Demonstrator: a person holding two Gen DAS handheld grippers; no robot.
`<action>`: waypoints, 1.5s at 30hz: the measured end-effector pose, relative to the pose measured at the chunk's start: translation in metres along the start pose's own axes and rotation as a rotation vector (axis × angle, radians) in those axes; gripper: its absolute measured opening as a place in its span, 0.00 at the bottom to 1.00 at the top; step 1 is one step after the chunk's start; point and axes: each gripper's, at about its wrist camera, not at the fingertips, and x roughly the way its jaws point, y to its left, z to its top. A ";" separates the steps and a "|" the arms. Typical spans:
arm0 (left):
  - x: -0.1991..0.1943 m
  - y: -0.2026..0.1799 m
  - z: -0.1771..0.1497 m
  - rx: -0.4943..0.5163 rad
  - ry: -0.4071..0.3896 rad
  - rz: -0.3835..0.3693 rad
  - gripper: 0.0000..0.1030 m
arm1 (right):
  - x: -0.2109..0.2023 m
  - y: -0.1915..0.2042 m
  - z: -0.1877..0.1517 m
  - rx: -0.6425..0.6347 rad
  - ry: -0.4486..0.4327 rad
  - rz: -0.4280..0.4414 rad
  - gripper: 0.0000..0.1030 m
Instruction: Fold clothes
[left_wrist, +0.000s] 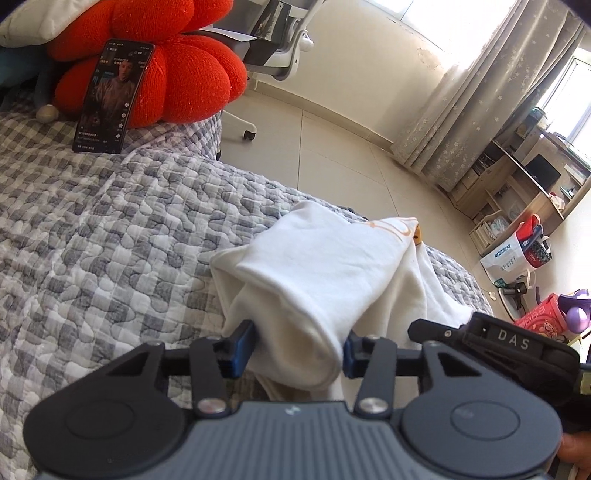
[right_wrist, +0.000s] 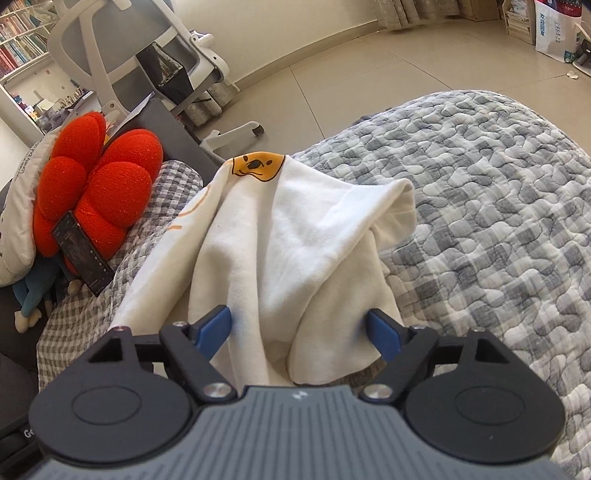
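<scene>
Where the quilt (left_wrist: 110, 229) ends—pale tiled floor (left_wrist: 332, 147), curtain (left_wrist: 480, 103).

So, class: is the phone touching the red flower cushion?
Touching. The left wrist view shows the phone propped upright, its back leaning against the red flower cushion, with no gap visible.

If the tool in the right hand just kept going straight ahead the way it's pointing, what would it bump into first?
Most likely the white garment: its cloth already bunches between the open fingers of the right tool, and beneath it lies the checked quilt. How close the fabric is cannot be told exactly.
</scene>
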 end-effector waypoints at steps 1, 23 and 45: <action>0.000 0.001 0.000 0.007 0.000 -0.004 0.32 | 0.000 0.001 0.000 0.000 0.003 0.008 0.78; -0.058 0.016 0.000 0.056 0.019 -0.033 0.08 | -0.020 0.006 -0.006 -0.010 0.007 0.084 0.19; -0.064 -0.025 -0.029 0.259 0.128 -0.200 0.08 | -0.043 0.003 -0.005 -0.024 -0.027 0.065 0.20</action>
